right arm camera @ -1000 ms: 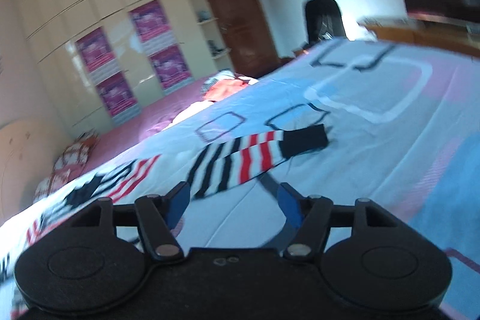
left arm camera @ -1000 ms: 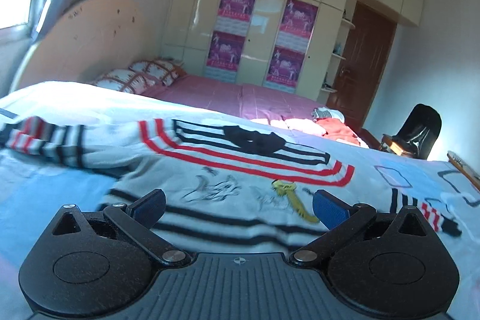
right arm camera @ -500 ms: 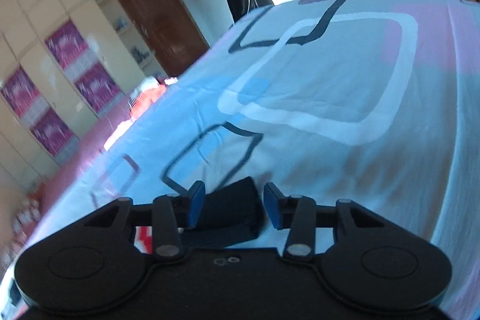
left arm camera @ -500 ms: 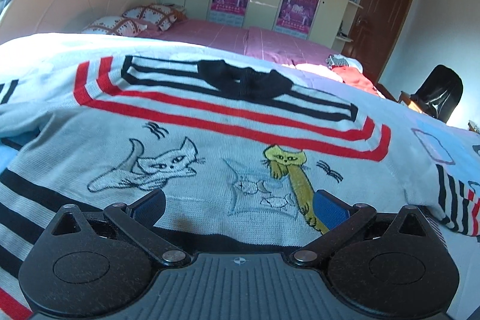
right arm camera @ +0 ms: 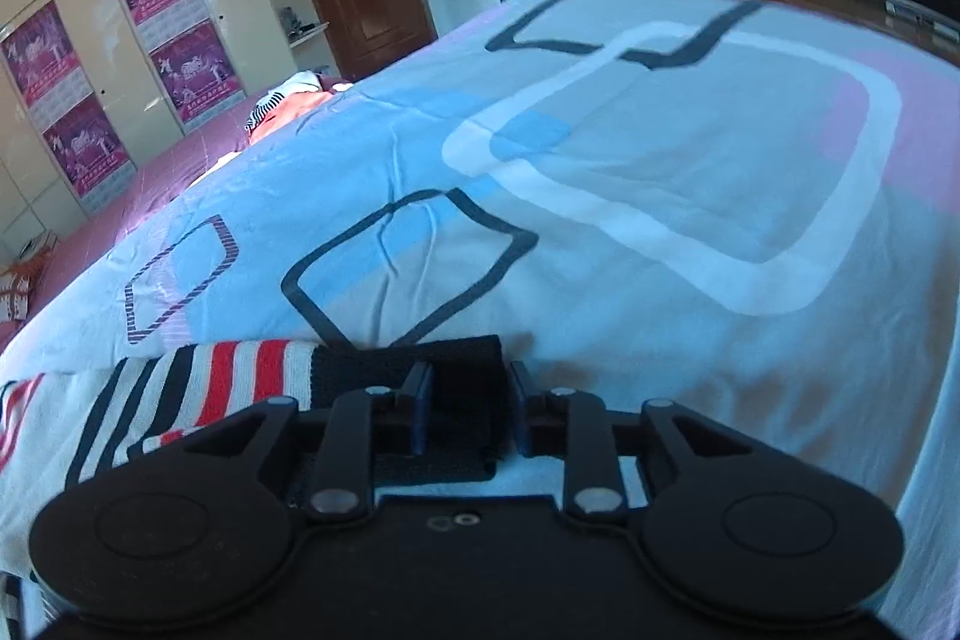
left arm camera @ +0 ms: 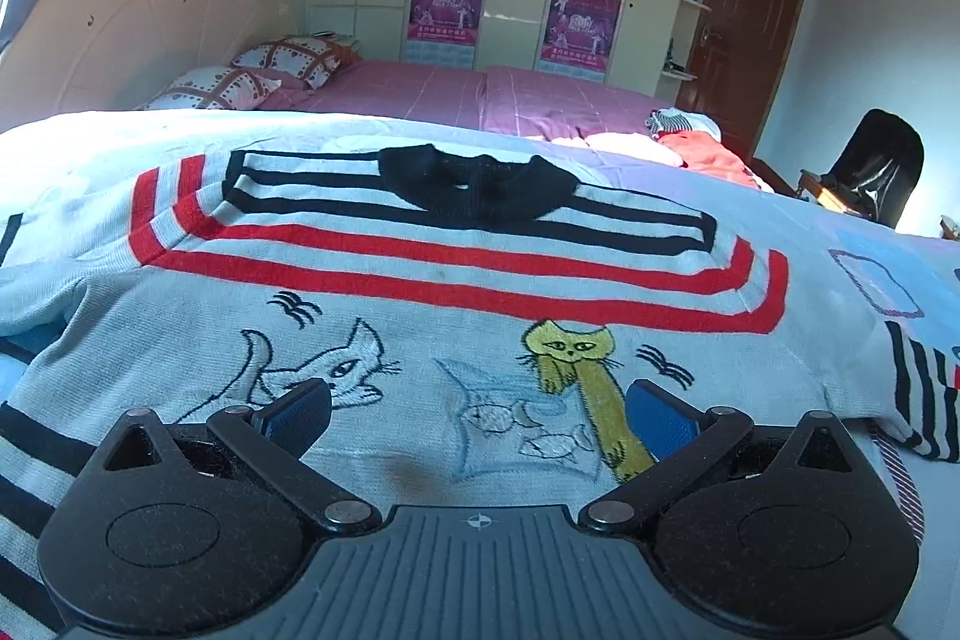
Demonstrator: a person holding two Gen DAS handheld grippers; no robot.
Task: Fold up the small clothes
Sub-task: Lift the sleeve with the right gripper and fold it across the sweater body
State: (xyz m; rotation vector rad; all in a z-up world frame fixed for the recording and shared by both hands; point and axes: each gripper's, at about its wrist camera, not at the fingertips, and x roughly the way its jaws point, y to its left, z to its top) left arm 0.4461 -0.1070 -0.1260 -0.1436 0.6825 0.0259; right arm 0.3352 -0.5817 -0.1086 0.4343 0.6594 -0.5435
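A small grey knit sweater [left arm camera: 420, 292] with red and black stripes, a black collar and embroidered cats lies flat on the bed. My left gripper [left arm camera: 477, 412] is open, low over the sweater's lower front, holding nothing. In the right wrist view the striped sleeve [right arm camera: 228, 376] ends in a black cuff [right arm camera: 462, 376]. My right gripper [right arm camera: 468, 415] has its jaws narrowed around that cuff, one on each side; a small gap to the cuff still shows.
The bedsheet [right arm camera: 630, 172] is light blue with square outlines. A second bed with a pink cover [left arm camera: 480, 97], pillows and loose clothes [left arm camera: 696, 142] stands behind. A black chair [left arm camera: 876, 166] and a door are at the right.
My left gripper moved forward and down over the sweater's front. My right gripper travelled along the sleeve to the cuff and its jaws narrowed around it.
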